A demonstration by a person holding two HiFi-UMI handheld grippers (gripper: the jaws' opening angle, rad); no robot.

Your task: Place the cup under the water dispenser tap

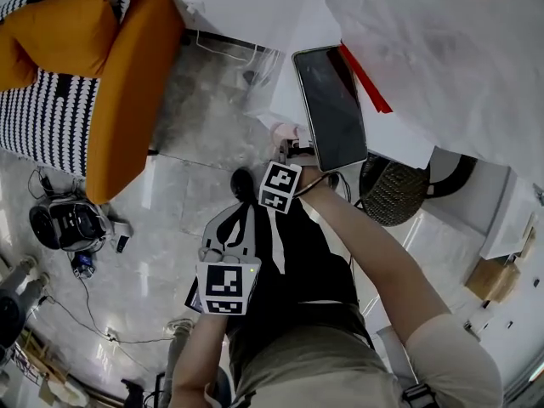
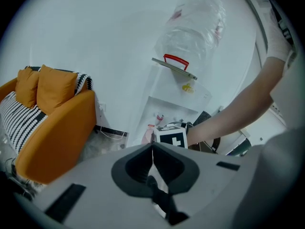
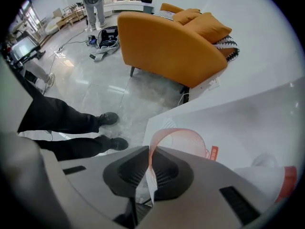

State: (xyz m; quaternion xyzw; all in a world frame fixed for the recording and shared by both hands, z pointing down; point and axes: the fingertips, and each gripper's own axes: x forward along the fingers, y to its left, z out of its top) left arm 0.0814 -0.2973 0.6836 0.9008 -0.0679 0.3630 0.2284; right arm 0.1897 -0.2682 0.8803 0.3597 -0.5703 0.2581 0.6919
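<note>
**Task status.** The cup (image 3: 186, 144) is picked up and carried to the water dispenser (image 2: 174, 87). It is not released yet. Judged from these views, what is left is the final alignment under the tap (image 2: 160, 117), the set-down, and the release.

**Right gripper.** The right gripper (image 3: 149, 156) is clenched on the cup. Its jaws pinch the near wall at the red-tinted rim. The gripper points steeply down, so the rest of the cup hangs just beyond the jaw tips with its open mouth facing the camera. White dispenser surface lies directly beneath the cup.

**Cup position.** In the left gripper view the cup shows just left of the right gripper's marker cube and below the small red tap, inside the dispenser's recess. Whether its base touches the ledge under the tap cannot be confirmed.

**Left gripper.** The left gripper (image 2: 152, 149) is clenched with nothing between its jaws. It is held well back from the dispenser.
</note>
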